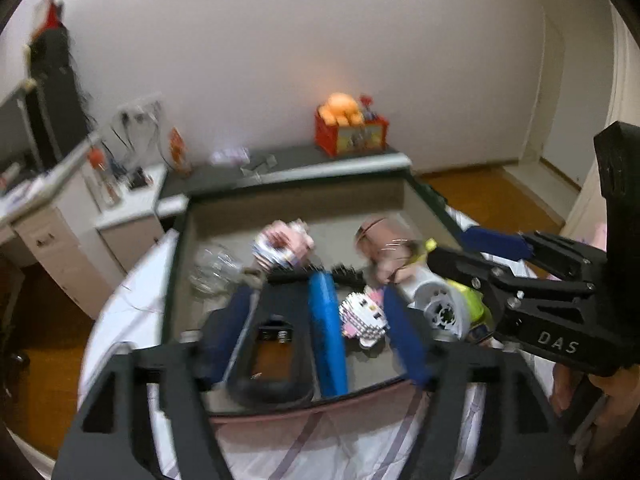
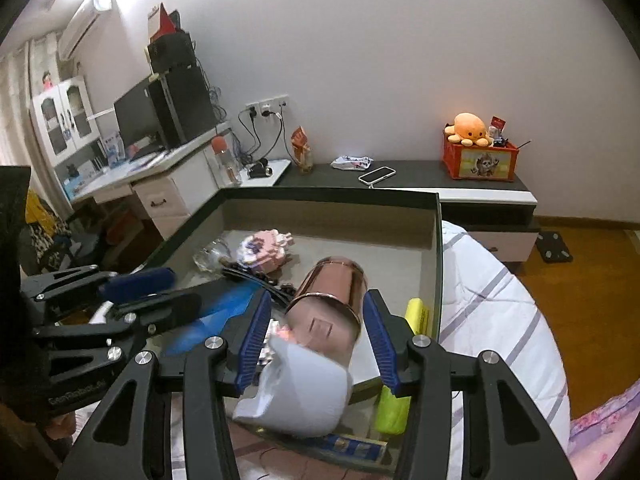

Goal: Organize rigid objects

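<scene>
- Left gripper (image 1: 320,320): jaws apart over the box (image 2: 438,240), blurred; nothing pinched.
- Block toy (image 1: 364,316) lies in the box between the left gripper's fingers (image 1: 404,336).
- Right gripper (image 2: 316,340): jaws part-open astride the copper cup (image 2: 328,300); pad contact unclear.
- Cup lies tilted in the box, white mug (image 2: 300,392) against it.
- Yellow piece (image 2: 416,312) sits by the box's right wall.

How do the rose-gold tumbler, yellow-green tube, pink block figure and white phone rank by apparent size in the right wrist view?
1. rose-gold tumbler, close to the camera, so likely inflated
2. yellow-green tube, partly hidden
3. pink block figure
4. white phone, far back

Tube and figure look close.
</scene>
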`<state>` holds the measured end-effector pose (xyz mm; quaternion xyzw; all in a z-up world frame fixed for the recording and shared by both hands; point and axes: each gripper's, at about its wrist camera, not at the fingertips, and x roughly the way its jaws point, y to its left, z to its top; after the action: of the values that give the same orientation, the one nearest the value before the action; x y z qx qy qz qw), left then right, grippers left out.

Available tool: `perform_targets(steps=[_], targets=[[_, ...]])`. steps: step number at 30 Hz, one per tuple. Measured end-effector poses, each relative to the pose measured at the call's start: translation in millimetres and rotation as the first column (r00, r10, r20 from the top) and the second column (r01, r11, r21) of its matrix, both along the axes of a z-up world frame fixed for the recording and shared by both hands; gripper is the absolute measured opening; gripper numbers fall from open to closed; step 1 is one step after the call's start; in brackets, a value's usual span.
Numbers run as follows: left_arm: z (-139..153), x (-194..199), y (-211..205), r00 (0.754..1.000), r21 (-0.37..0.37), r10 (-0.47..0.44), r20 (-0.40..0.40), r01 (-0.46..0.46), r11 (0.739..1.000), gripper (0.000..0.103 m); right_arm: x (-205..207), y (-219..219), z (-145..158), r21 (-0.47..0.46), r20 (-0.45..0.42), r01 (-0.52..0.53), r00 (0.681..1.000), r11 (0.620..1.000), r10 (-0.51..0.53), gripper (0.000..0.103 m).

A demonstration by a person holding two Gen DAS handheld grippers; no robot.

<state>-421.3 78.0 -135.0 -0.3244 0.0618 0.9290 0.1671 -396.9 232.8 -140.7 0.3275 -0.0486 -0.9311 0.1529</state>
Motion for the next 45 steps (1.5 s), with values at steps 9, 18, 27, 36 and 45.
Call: perform_targets(steps=[9, 18, 27, 36, 45], targets=[[61, 96, -34, 0.977, 0.002, 0.106, -0.188, -0.107, 0.994, 0.103, 82, -11, 66, 0.020, -0.188, 0.035, 0.982, 0.999, -0.030, 0.083], [112, 191, -47, 0.931, 0.080, 0.158, -0.329, -0.139, 0.987, 0.103, 181, -15, 124, 0.019, -0.371, 0.143, 0.920, 0.990, -0.126, 0.103], [143, 251, -57, 0.883, 0.112, 0.206, -0.421, -0.175, 0.978, 0.103, 248, -28, 159, 0.051, -0.474, 0.202, 0.867, 0.978, -0.154, 0.103], [160, 286, -65, 0.855, 0.137, 0.234, -0.463, -0.191, 0.972, 0.103, 286, -37, 175, 0.047, -0.512, 0.195, 0.847, 0.980, -0.144, 0.103], [174, 318, -64, 0.788, 0.138, 0.272, -0.552, -0.236, 0.962, 0.103, 313, -45, 190, 0.054, -0.576, 0.201, 0.806, 0.978, -0.134, 0.103]])
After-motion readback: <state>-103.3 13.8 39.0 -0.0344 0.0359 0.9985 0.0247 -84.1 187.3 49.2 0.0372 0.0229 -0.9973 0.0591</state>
